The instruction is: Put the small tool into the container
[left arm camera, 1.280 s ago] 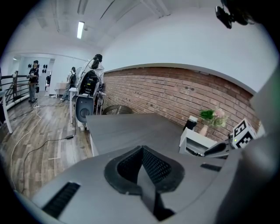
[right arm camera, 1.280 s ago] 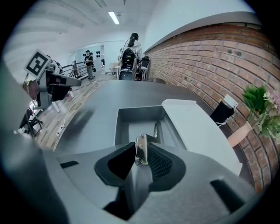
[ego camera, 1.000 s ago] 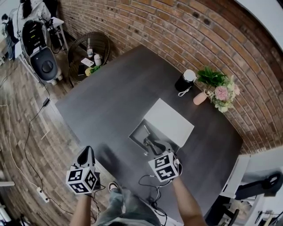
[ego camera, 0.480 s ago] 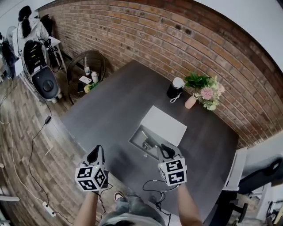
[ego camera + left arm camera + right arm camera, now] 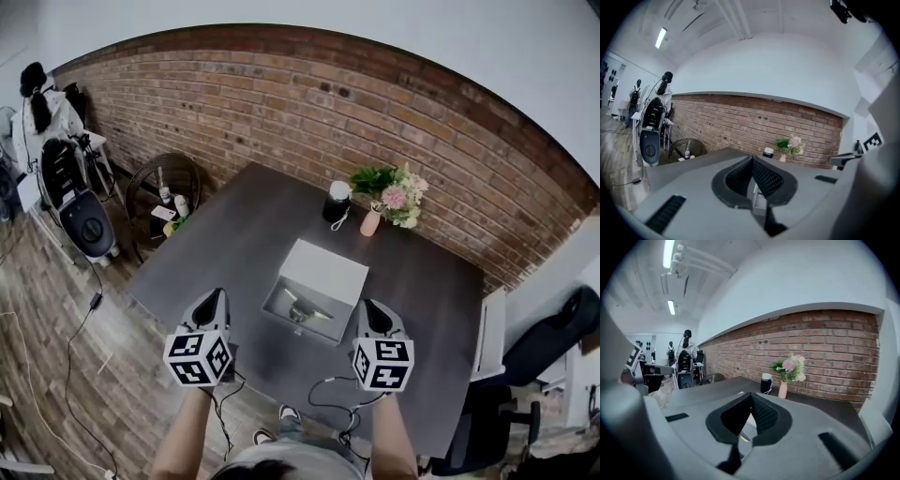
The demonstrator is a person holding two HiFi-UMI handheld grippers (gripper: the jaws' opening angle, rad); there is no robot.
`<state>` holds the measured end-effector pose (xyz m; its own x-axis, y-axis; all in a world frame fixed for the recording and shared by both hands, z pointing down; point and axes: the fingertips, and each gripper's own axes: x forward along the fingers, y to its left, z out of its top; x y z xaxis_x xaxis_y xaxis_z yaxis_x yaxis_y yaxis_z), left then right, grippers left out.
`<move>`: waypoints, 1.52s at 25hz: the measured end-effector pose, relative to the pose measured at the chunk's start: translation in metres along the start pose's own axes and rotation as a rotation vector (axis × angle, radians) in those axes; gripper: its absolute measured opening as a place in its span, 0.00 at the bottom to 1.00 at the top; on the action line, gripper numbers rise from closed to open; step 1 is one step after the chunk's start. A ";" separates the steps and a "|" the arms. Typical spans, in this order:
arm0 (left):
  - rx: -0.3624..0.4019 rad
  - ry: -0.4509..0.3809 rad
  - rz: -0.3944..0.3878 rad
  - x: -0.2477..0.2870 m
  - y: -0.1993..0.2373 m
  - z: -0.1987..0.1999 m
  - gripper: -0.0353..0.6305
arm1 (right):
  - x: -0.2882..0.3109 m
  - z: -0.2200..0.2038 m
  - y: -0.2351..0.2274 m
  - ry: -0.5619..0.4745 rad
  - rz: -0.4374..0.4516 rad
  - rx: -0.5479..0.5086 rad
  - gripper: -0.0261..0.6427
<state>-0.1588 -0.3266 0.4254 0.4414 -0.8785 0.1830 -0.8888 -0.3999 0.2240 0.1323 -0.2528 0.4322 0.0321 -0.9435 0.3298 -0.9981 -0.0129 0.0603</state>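
- Plainly, the small metal tool lay inside the shallow, rectangular grey container, whose flat white lid stood open behind it on the dark matte table.
- Left gripper: its black cross-hatched jaws were closed tip to tip, holding nothing.
- Right gripper: its textured jaws were likewise pressed together and empty, just beside the container.

Loft office: brick wall, desk
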 end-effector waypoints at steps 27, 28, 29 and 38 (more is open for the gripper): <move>0.010 0.005 -0.090 0.013 -0.048 0.000 0.06 | -0.061 -0.005 -0.043 -0.082 -0.185 0.147 0.04; 0.009 0.007 -0.090 0.013 -0.048 -0.001 0.06 | -0.061 -0.005 -0.043 -0.080 -0.185 0.146 0.04; 0.009 0.010 -0.090 0.013 -0.048 -0.002 0.06 | -0.060 -0.006 -0.044 -0.078 -0.184 0.145 0.04; 0.009 0.022 -0.092 0.019 -0.049 -0.004 0.06 | -0.058 -0.005 -0.046 -0.070 -0.186 0.125 0.04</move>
<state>-0.1062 -0.3223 0.4221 0.5238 -0.8319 0.1836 -0.8454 -0.4811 0.2319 0.1767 -0.1958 0.4151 0.2170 -0.9415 0.2579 -0.9741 -0.2259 -0.0048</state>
